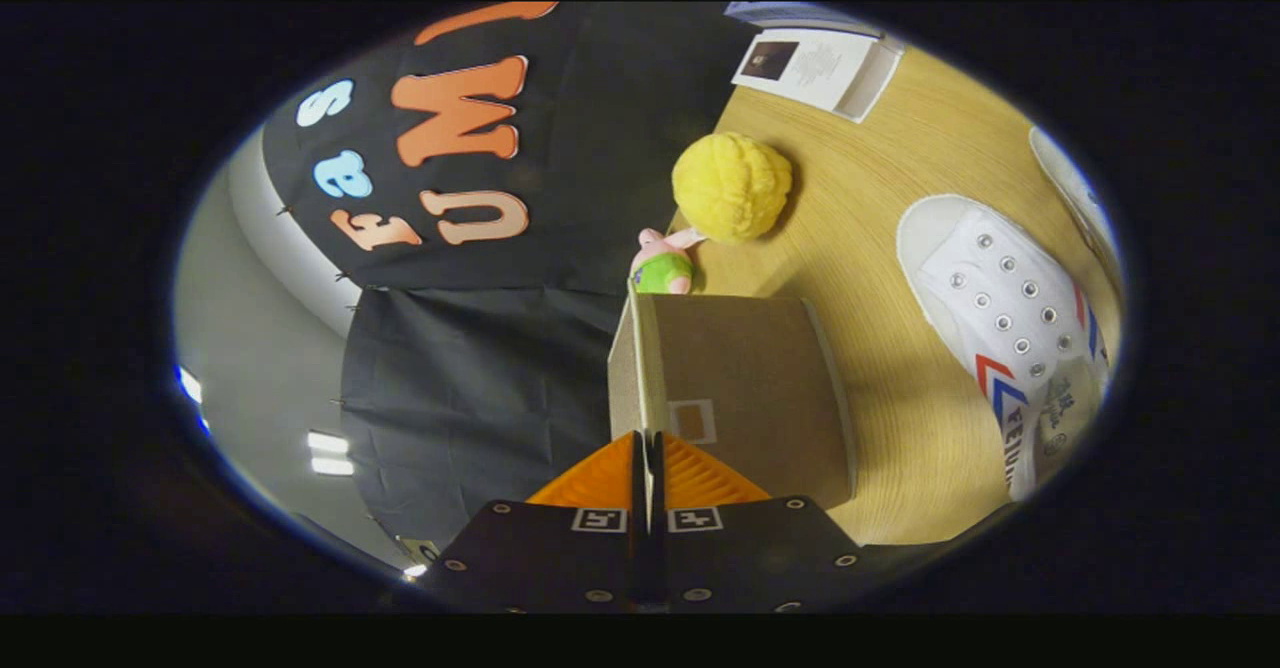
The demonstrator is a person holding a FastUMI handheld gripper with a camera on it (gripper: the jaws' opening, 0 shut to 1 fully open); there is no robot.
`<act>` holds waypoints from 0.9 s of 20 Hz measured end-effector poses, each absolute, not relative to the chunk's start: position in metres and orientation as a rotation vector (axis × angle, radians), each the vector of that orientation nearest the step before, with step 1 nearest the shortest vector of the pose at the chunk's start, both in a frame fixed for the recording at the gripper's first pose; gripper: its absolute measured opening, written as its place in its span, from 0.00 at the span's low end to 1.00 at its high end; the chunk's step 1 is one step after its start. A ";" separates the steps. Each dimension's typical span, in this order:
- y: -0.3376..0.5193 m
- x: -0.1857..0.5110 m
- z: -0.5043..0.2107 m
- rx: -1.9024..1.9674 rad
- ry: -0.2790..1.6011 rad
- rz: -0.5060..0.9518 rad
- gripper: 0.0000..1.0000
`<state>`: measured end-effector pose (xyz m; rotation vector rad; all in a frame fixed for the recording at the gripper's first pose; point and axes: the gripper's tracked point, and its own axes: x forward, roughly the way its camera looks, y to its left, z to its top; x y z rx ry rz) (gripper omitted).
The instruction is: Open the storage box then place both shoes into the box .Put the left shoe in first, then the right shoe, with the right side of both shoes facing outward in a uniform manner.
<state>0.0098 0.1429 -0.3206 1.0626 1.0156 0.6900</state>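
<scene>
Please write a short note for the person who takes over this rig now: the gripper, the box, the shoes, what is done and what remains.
Gripper: fingers closed on the thin edge of the box lid, which stands raised.
Storage box: on the wooden table, being opened.
White shoe: on the table beside the box; a second shoe lies beyond it.
Left: finish opening, then left shoe, then right.

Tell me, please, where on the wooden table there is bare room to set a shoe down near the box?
The gripper, fingers shut on the box lid, leaves bare table between the cardboard box and the white shoe, and more between the yellow ball and the booklet. It is crowded behind the box, by the plush toy.
</scene>
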 end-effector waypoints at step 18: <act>0.171 -0.007 -0.335 0.859 1.048 0.600 0.02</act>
